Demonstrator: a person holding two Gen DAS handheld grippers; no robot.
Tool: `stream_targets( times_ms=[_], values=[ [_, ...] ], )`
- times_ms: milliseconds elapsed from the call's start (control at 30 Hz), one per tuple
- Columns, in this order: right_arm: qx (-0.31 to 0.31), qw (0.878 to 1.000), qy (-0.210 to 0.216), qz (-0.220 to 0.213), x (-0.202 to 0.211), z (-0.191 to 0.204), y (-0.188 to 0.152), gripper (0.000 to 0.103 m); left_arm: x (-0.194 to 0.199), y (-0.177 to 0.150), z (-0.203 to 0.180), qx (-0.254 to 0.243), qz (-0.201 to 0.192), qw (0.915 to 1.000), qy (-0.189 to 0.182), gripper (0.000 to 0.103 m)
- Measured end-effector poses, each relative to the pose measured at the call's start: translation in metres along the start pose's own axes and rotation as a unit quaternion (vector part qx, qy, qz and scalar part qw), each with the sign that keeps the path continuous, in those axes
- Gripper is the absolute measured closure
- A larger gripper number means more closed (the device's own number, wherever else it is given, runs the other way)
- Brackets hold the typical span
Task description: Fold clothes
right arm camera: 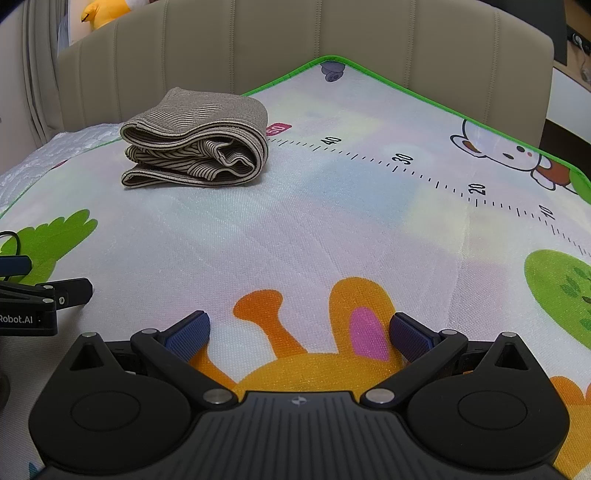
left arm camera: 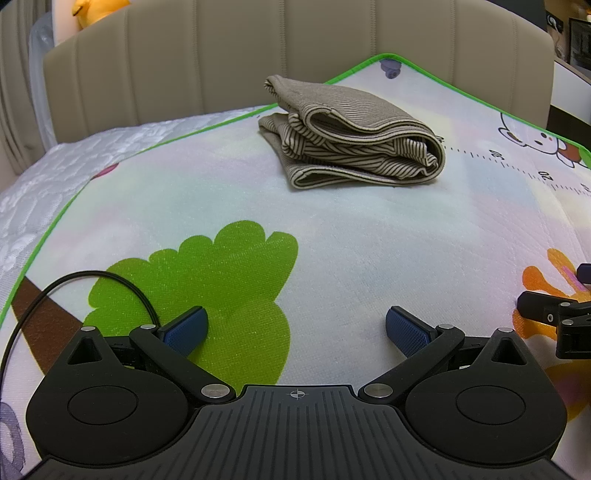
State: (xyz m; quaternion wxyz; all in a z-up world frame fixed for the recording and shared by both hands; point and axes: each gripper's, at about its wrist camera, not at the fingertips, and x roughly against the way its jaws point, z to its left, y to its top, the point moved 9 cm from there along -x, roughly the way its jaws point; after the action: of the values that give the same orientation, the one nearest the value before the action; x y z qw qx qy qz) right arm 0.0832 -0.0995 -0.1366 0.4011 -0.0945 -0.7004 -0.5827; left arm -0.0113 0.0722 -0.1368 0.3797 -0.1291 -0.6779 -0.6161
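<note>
Headboard: a beige padded headboard (left arm camera: 295,44) stood across the far end of the bed, behind everything else.
Mattress: white quilted mattress (left arm camera: 48,177) showed past the mat's left edge.
Mat: a cartoon play mat (right arm camera: 332,236) with a green border lay under me, printed with a green tree, an orange animal, a white bear and a numbered ruler scale.
Garment: the striped brown-and-cream garment (left arm camera: 351,144) sat folded in a thick stacked bundle on the mat's far part, near the headboard, its layered edges turned toward me; well apart from both my grippers.
My left gripper: my left gripper (left arm camera: 297,328) hovered low over the green tree print, jaws spread wide, nothing between the blue pads (left arm camera: 188,328).
My right gripper: my right gripper (right arm camera: 299,332) hung over the orange animal print, jaws equally wide, holding nothing.
Toy: a yellow plush toy (right arm camera: 105,11) peeked over the headboard's left end.
Cable: a thin black cable (left arm camera: 92,275) looped on the mat beside my left finger.
</note>
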Motion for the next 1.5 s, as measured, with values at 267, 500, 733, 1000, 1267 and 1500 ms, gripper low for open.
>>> stream_targets(
  times_ms=[267, 500, 733, 1000, 1267, 1500],
  values=[
    [0.000, 1.000, -0.001, 0.000, 0.001, 0.001, 0.000, 0.000, 0.000, 0.000, 0.000, 0.000, 0.000, 1.0000, 0.000, 0.000],
    [0.001, 1.000, -0.001, 0.000, 0.000, 0.001, 0.000, 0.000, 0.000, 0.000, 0.000, -0.001, 0.000, 1.0000, 0.000, 0.000],
    [0.001, 1.000, -0.002, 0.001, 0.000, 0.002, 0.000, 0.000, 0.000, 0.000, 0.000, 0.000, 0.001, 1.0000, -0.001, 0.000],
    [0.002, 1.000, -0.002, 0.001, 0.000, 0.001, 0.000, 0.000, 0.000, -0.001, -0.001, -0.001, 0.001, 1.0000, -0.001, 0.000],
    [-0.011, 1.000, -0.011, -0.010, 0.007, 0.001, -0.002, 0.000, 0.000, -0.001, -0.001, -0.001, 0.001, 1.0000, -0.003, 0.000],
    [-0.036, 0.999, 0.005, -0.005, 0.007, -0.005, -0.004, 0.000, 0.000, -0.001, 0.000, -0.003, 0.001, 1.0000, -0.009, 0.000]
  ],
)
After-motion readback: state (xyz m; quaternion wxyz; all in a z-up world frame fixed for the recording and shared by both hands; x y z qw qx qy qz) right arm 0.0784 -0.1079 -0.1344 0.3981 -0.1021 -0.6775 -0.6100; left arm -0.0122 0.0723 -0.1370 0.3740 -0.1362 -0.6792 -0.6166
